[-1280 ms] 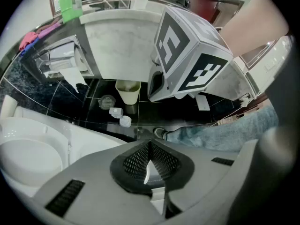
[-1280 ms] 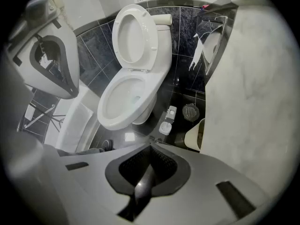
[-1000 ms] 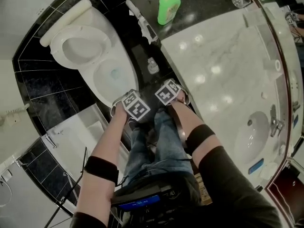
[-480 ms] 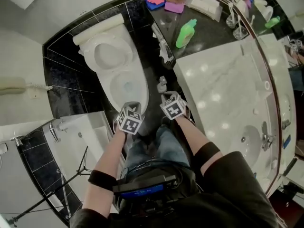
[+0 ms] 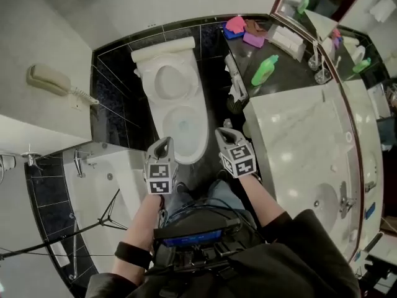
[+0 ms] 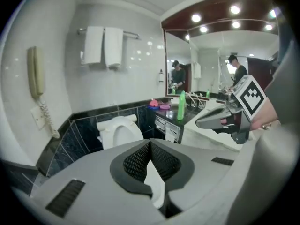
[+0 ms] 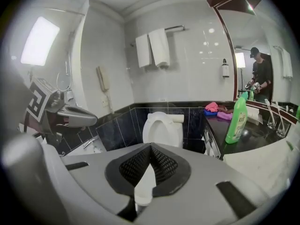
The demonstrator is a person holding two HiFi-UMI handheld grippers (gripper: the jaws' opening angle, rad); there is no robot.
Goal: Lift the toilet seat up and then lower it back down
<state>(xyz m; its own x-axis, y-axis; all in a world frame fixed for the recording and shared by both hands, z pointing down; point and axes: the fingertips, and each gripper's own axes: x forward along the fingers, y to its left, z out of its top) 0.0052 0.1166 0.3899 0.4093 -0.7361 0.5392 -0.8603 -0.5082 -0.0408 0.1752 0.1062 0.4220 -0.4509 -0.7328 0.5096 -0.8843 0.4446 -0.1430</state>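
Note:
The white toilet (image 5: 177, 107) stands against the black tiled wall. Its seat (image 5: 169, 79) is tipped up against the tank, and the bowl (image 5: 186, 129) lies open. Both grippers hover side by side above the bowl's near rim, clear of it and pointing toward the toilet. The left gripper (image 5: 163, 145) is shut and holds nothing; its own view has the raised seat (image 6: 120, 132) beyond its tips (image 6: 150, 142). Equally shut and empty is the right gripper (image 5: 224, 134), whose view looks past its tips (image 7: 150, 146) at the toilet (image 7: 161, 128).
A black counter with a green bottle (image 5: 265, 70) and pink cloths (image 5: 236, 25) sits right of the toilet. A marble vanity top (image 5: 298, 141) with a sink (image 5: 324, 197) is nearer. On the left are a bathtub (image 5: 118, 191), a tripod (image 5: 102, 219) and a wall phone (image 5: 51, 79).
Both grippers have risen from low at the bowl's front rim, staying shut and empty. The head view has swung, so the toilet now sits upright at centre. The seat remains raised.

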